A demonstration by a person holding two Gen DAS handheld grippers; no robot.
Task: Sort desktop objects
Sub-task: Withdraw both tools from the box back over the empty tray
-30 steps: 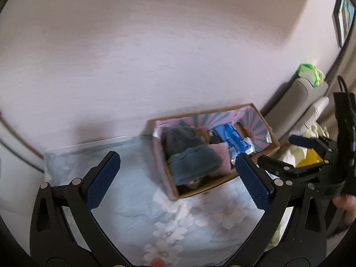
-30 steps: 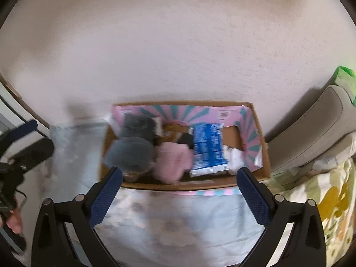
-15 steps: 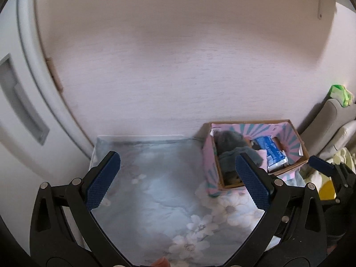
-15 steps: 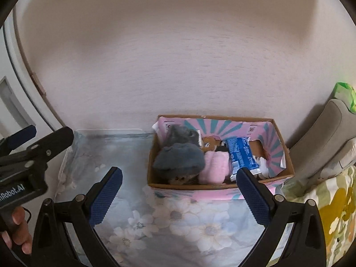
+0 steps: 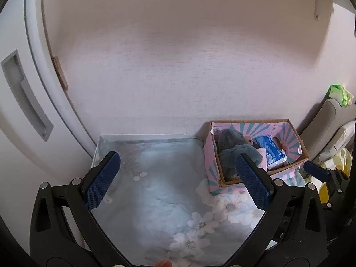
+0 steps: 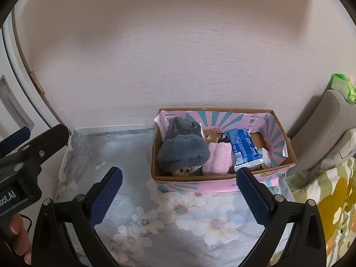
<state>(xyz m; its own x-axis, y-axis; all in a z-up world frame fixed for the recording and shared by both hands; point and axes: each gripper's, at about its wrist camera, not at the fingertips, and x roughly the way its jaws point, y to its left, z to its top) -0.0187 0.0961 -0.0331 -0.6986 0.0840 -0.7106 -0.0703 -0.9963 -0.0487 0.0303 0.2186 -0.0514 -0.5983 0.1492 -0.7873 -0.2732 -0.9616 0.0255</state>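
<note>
A pink and teal cardboard box (image 6: 278, 131) (image 5: 210, 173) stands against the wall on the floral cloth. Inside it lie a grey fluffy hat (image 6: 182, 153) (image 5: 231, 142), a pink fluffy item (image 6: 219, 159) and a blue tissue pack (image 6: 243, 149) (image 5: 272, 150). My left gripper (image 5: 178, 180) is open and empty over the cloth, left of the box. My right gripper (image 6: 179, 194) is open and empty, in front of the box. The left gripper's body shows at the left edge of the right wrist view, held by a hand (image 6: 16, 229).
The floral cloth (image 6: 178, 218) (image 5: 155, 189) covers a white table against a pale wall. A white door with a recessed handle (image 5: 26, 95) is at the left. A grey cushion (image 6: 322, 138) with a green item (image 6: 342, 86) and yellow patterned bedding (image 6: 333, 200) lie at the right.
Both grippers have pulled back and away from the box, which now looks smaller. The left wrist view has swung left, so the door is in sight. Both stay open and empty.
</note>
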